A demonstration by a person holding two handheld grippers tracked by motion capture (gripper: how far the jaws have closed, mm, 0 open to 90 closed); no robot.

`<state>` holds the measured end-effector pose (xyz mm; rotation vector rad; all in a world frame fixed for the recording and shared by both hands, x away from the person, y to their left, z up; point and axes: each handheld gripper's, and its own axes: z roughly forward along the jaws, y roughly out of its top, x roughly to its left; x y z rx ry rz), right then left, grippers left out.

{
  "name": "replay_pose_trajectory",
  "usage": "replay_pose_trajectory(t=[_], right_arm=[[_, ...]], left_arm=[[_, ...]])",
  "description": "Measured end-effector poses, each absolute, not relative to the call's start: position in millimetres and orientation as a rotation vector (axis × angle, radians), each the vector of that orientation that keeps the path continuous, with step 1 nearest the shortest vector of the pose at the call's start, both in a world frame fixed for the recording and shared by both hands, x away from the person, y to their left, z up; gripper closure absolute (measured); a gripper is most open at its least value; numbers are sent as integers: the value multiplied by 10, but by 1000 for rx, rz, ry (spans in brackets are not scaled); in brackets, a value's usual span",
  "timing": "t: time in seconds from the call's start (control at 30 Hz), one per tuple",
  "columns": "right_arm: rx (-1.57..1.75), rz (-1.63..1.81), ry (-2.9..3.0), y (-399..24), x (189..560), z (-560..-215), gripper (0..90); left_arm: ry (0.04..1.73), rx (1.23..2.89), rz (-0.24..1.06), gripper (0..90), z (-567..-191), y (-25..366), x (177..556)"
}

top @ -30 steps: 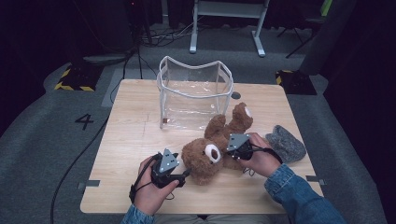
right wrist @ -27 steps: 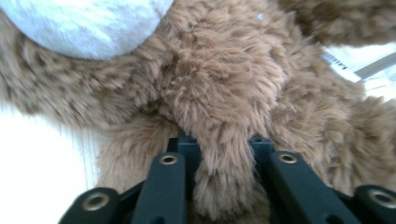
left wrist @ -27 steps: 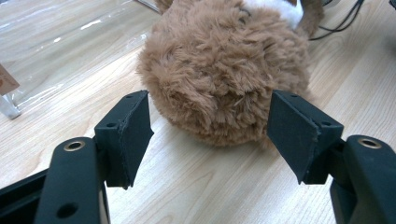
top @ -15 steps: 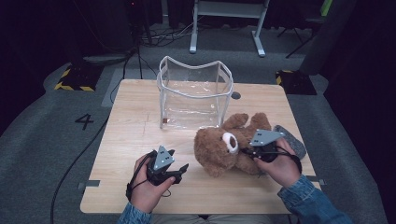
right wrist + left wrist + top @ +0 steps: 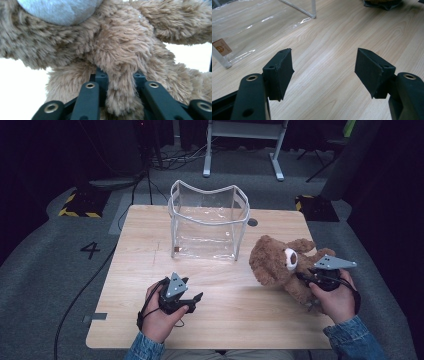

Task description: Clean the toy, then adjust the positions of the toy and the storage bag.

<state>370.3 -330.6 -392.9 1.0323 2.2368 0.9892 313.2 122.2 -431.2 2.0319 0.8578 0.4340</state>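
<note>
Nearest to me, the person's left hand [image 5: 159, 312] is resting on the front part of the wooden table [image 5: 140, 245], holding the left gripper [image 5: 192, 299] low over the boards; its jaws are standing wide apart with nothing between them, and in the left gripper view the two black pads [image 5: 283, 71] are framing bare wood grain.

Over at the table's right edge, the right hand [image 5: 336, 297] is holding the right gripper [image 5: 303, 279], which is clamped on a tuft of the brown teddy bear [image 5: 280, 265]; in the right gripper view a strand of fur [image 5: 120, 97] is pinched between the two jaws, which have just been opening a little though the fur is sitting pressed between them; the bear's pale muzzle [image 5: 58, 10] is showing at the top of that view.

The bear is lying on its side at the right of the table, head toward the middle, one arm pointing toward the far right corner; something dark grey is lying under it, too hidden to name.

Farther back, a clear plastic bag [image 5: 209, 227] with white trim is standing upright and open near the table's middle, just left of the bear's head and apart from it; a small tan label [image 5: 222, 47] is sitting on its lower corner.

Beyond the table, a white metal frame [image 5: 240, 140] is standing on the grey floor, and a number four [image 5: 90, 250] is marked on the floor at the left.
</note>
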Motion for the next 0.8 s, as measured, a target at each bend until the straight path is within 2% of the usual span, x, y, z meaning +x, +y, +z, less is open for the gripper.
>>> replay_pose_trajectory(t=[0.07, 0.17, 0.27, 0.37, 0.63, 0.7, 0.8], right_arm=[[1104, 969, 2235, -3362, 3781, -4047, 687], [1146, 1011, 2208, -3406, 3888, -4215, 567], [1131, 993, 2178, -3333, 3925, -4209, 436], [1084, 975, 2183, -3244, 3966, -4224, 363], [1022, 1071, 2191, -3102, 3995, -4189, 328], [1013, 1115, 2173, -3068, 3980, -4138, 288], [989, 1175, 2149, -3012, 3967, -4032, 283]], left_arm=[[856, 2036, 436, 310, -4315, 1224, 3136], [862, 2037, 435, 309, -4317, 1246, 3137], [871, 2028, 437, 309, -4320, 1274, 3143], [883, 2028, 441, 310, -4315, 1309, 3139], [906, 2009, 468, 310, -4309, 1413, 3132], [919, 2004, 468, 309, -4308, 1431, 3123], [932, 2003, 489, 308, -4281, 1486, 3147]])
